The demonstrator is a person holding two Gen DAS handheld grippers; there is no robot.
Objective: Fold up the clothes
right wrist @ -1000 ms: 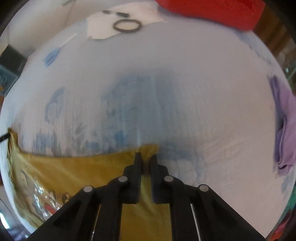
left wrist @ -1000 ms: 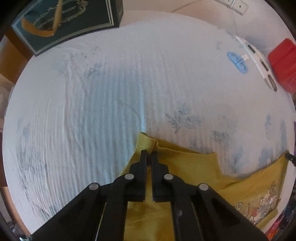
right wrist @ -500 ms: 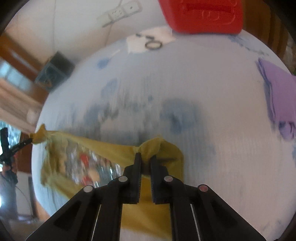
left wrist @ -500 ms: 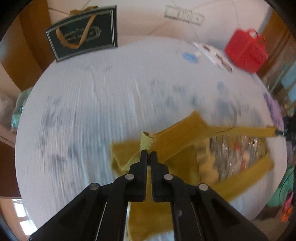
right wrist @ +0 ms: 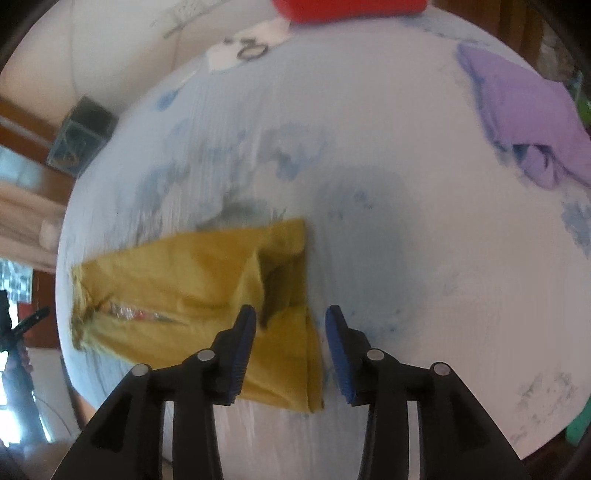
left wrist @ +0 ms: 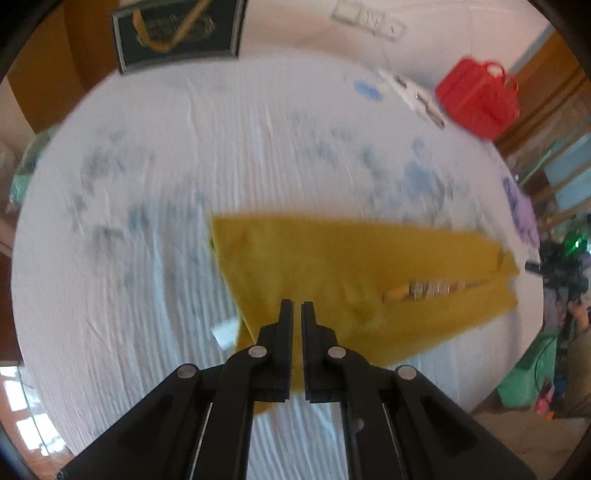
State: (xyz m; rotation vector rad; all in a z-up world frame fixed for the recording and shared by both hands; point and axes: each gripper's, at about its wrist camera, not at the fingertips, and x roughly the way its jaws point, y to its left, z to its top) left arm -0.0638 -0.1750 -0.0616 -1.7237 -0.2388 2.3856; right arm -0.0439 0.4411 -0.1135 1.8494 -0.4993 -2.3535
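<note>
A mustard yellow garment (left wrist: 354, 273) lies folded over on the white, blue-patterned bedsheet (left wrist: 147, 221); a strip of its shiny print (left wrist: 432, 286) shows at the fold. My left gripper (left wrist: 296, 308) is shut above the garment's left part, and no cloth shows between its fingers. In the right wrist view the garment (right wrist: 199, 280) lies left of centre. My right gripper (right wrist: 291, 319) is open just above the garment's right end, holding nothing.
A red basket (left wrist: 476, 99) and small white items (left wrist: 413, 96) sit at the far right of the bed, a dark gift bag (left wrist: 177, 33) at the far edge. A purple cloth (right wrist: 528, 122) lies at the right. The bed's edge is near.
Both grippers carried the garment's top edge up and over toward me, folding it. The right gripper has opened and let go. Both grippers have pulled back and higher.
</note>
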